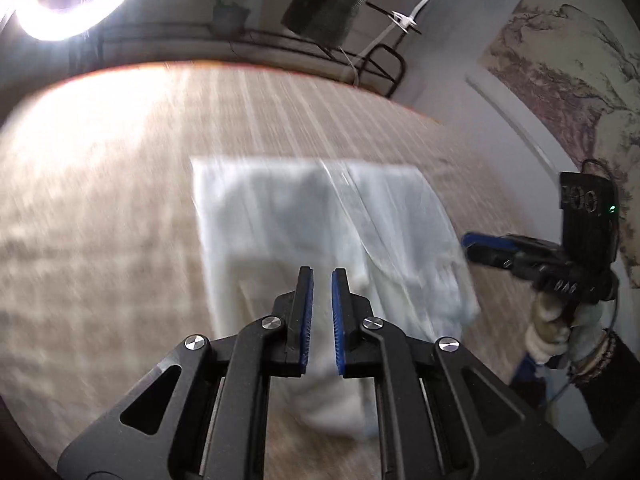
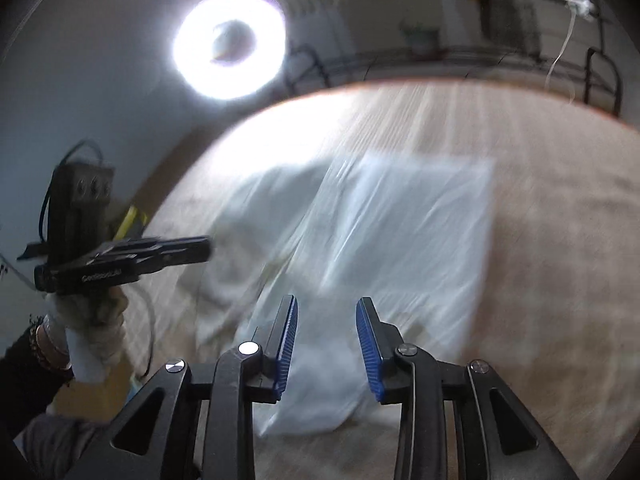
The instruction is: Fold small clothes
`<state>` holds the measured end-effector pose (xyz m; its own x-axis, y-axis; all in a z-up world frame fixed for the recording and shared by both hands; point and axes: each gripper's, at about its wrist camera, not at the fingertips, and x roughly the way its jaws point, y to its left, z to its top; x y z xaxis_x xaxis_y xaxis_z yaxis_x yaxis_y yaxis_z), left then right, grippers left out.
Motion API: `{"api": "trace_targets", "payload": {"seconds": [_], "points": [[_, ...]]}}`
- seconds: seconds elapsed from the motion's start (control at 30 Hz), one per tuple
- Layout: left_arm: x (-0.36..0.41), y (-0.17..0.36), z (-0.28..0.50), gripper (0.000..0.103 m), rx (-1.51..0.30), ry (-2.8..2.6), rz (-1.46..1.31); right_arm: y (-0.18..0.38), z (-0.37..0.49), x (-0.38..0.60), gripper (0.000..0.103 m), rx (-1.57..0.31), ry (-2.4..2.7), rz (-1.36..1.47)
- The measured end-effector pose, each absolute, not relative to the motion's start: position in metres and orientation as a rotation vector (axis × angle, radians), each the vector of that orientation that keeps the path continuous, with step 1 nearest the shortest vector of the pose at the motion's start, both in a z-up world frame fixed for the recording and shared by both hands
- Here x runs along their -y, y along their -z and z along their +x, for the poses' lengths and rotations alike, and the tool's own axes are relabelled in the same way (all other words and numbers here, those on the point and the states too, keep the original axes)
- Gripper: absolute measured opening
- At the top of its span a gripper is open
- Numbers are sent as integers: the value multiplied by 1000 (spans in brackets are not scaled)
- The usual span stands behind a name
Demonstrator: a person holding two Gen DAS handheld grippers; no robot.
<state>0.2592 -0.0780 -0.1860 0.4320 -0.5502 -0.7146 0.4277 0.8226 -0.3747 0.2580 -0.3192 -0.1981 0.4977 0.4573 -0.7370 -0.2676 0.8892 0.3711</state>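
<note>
White garment [image 1: 320, 220] on wooden table [image 1: 100, 220], partly folded.
Left hand-held gripper [image 1: 322, 276]: pads narrowly apart, empty. Right hand-held gripper [image 2: 326, 308]: jaws apart, empty, above cloth.

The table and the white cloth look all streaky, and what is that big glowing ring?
Left wrist view: motion blur smears the table and white cloth; the ring light glares. Right wrist view: same streaks, ring light blown out; both views bend at the edges.

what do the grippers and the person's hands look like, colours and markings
Both are matte black linkage frames with silver round pivot bolts and blue ribbed pads: left gripper, right gripper. Each carries a black box with a cable on top; one shows a green light. The hands wear pale knit gloves, with beaded bracelets and dark sleeves.
</note>
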Motion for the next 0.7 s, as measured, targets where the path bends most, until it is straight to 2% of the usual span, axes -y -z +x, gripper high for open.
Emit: {"api": "trace_targets", "payload": {"seconds": [0.13,0.3,0.5,0.7], "points": [[91,186,307,7,-939,597,-129,184,294,339,32,-899,-383,231],[108,205,346,7,-943,571,-115,197,343,322,22,-938,-347,100],[102,247,356,6,-941,441,-47,222,366,317,19,-959,-309,8],[95,253,348,6,-894,441,-48,244,361,342,17,-975,-234,-29]]}}
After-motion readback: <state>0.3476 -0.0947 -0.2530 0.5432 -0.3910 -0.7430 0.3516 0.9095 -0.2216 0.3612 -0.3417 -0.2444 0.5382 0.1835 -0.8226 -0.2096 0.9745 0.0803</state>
